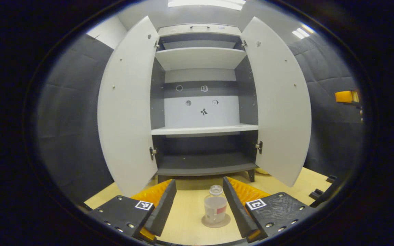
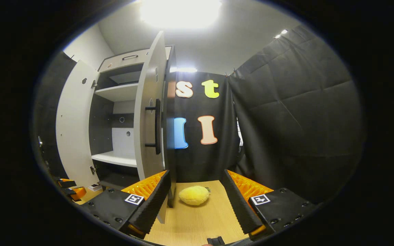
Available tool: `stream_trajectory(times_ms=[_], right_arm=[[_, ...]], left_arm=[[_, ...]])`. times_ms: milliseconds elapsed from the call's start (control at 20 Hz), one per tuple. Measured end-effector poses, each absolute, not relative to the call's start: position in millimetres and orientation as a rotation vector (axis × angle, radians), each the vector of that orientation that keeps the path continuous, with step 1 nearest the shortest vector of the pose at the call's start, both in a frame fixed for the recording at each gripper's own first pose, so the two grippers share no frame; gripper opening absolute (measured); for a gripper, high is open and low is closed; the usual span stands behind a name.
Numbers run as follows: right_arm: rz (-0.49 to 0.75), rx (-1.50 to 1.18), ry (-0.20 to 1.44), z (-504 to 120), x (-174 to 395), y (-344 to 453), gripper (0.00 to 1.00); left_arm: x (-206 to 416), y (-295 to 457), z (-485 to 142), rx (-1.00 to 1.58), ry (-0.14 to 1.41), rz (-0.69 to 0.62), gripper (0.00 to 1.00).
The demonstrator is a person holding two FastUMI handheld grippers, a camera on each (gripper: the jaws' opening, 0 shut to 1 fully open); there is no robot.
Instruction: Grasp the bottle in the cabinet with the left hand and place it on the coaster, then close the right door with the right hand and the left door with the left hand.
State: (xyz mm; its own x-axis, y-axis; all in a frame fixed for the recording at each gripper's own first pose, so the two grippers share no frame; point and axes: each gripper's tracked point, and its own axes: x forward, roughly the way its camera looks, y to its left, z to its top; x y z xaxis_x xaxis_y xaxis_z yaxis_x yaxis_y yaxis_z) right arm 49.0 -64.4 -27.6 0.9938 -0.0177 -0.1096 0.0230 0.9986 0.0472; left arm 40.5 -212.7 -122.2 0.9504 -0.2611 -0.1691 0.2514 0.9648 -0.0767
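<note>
Clear bottle (image 1: 215, 205) sits on coaster (image 1: 225, 222). Both jaws apart; right gripper (image 2: 197, 201) should push right door (image 2: 149, 112), 11 o'clock.

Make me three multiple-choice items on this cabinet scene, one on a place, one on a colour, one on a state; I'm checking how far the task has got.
1. Where does the bottle stand?
A. on the cabinet's middle shelf
B. on the coaster on the table
C. on its side beside the coaster

2. What colour is the soft round thing on the table near the right door?
A. yellow
B. blue
C. red

3. How do the cabinet doors stand?
A. both shut
B. left shut, right open
C. both open

Answers:
1. B: in the left gripper view the bottle stands upright on the coaster, between the open fingers of the left tool.
2. A: in the right gripper view the round thing is yellow, ahead of the open right tool.
3. C: the left door and right door both swing wide, shelves in view.
</note>
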Motion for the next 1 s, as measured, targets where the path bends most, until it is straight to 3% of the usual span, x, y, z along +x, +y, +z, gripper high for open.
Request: stream_trajectory(times_ms=[600,650,900,1000], right_arm=[[-0.105,0.068,0.016,28.6,125.5,-47.7,0.97],[-0.110,0.063,0.014,30.2,129.4,-43.7,0.97],[-0.122,0.040,0.016,32.7,143.8,-24.5,0.97],[-0.136,0.019,0.009,34.9,144.6,-22.7,0.92]], left_arm=[[46.9,-63.1,-42.8,-0.032,0.092,-0.064,0.83],[48.3,-54.5,-42.0,-0.030,0.089,-0.054,0.89],[53.1,-16.4,-31.9,-0.029,0.066,-0.015,0.89],[58.2,-2.1,-30.1,-0.033,0.060,0.000,0.89]])
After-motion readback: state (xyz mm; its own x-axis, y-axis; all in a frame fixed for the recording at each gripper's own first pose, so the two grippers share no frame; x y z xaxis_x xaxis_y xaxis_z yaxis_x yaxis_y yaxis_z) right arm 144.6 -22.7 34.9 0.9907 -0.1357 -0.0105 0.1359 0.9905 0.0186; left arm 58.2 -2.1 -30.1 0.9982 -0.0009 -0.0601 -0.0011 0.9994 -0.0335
